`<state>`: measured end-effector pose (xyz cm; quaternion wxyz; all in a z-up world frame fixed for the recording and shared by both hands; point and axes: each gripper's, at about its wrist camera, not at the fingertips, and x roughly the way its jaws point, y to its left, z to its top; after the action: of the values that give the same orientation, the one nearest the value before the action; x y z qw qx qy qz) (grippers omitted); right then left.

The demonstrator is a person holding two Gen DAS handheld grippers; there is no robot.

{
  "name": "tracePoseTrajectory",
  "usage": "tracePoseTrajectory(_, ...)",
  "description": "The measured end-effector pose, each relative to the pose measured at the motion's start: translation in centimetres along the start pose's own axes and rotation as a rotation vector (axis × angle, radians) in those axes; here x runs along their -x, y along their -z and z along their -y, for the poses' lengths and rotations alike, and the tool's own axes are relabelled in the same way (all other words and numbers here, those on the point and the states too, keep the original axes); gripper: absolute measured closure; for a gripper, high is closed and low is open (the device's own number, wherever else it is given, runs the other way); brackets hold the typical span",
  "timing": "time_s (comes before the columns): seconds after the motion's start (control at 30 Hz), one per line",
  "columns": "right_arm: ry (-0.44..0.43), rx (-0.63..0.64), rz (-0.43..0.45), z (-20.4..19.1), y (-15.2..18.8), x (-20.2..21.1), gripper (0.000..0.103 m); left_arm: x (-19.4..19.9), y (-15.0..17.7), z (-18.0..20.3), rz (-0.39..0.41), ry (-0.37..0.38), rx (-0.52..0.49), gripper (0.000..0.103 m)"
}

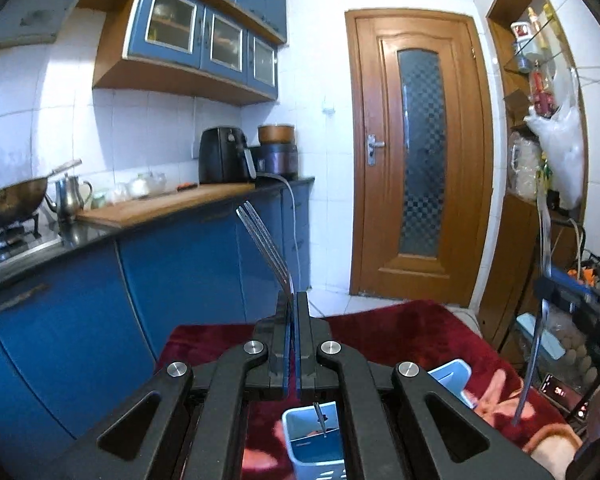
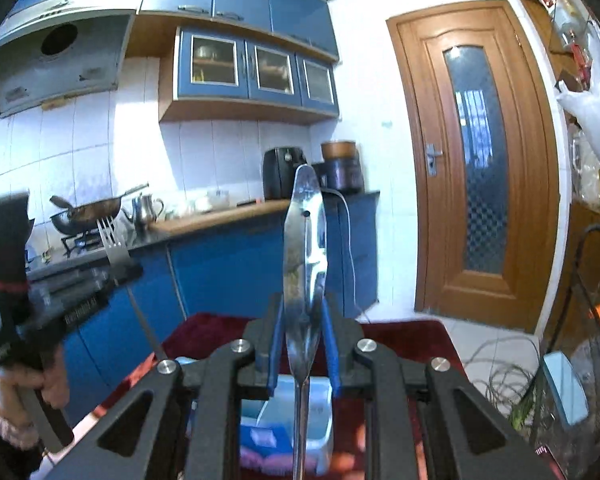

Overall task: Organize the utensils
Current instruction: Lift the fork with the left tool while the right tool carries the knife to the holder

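Left tool (image 1: 291, 300) pinches a fork (image 1: 265, 245), tines up; the left view alone shows its handle tip over the caddy (image 1: 314, 446) on the red cloth (image 1: 384, 332). Right tool (image 2: 302, 312) pinches a spoon (image 2: 303, 248), bowl up, caddy beneath. Only the right view shows the hand (image 2: 28, 384) holding the left tool and the whole fork.

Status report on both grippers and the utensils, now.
Left gripper shut on fork. Right gripper shut on knife. Blue holder below left gripper. Nothing blocking.
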<state>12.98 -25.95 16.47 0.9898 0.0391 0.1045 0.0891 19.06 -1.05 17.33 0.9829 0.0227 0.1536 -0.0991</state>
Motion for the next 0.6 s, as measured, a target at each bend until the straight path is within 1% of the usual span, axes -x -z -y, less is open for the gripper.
tracePoseTrajectory(0.17, -0.021, -0.015, 0.038, 0.8, 0.8, -3.5, 0.082, -3.4, 2.3, 0.6, -0.079, -0.004, -0.004, 0.102)
tracePoseTrajectory(0.27, -0.03, 0.003, 0.048, 1.1, 1.8, -5.1, 0.082, -4.5, 3.5, 0.7, -0.096, -0.001, 0.005, 0.102)
tracePoseTrajectory(0.37, -0.047, 0.012, 0.026, 1.2, 2.9, -6.3, 0.082, -5.4, 4.6, 0.9, -0.118, -0.002, 0.006, 0.102)
tracePoseTrajectory(0.6, -0.072, 0.013, -0.023, 1.7, 4.8, -6.8, 0.082, -6.6, 6.5, 0.9, -0.163, 0.019, 0.018, 0.102)
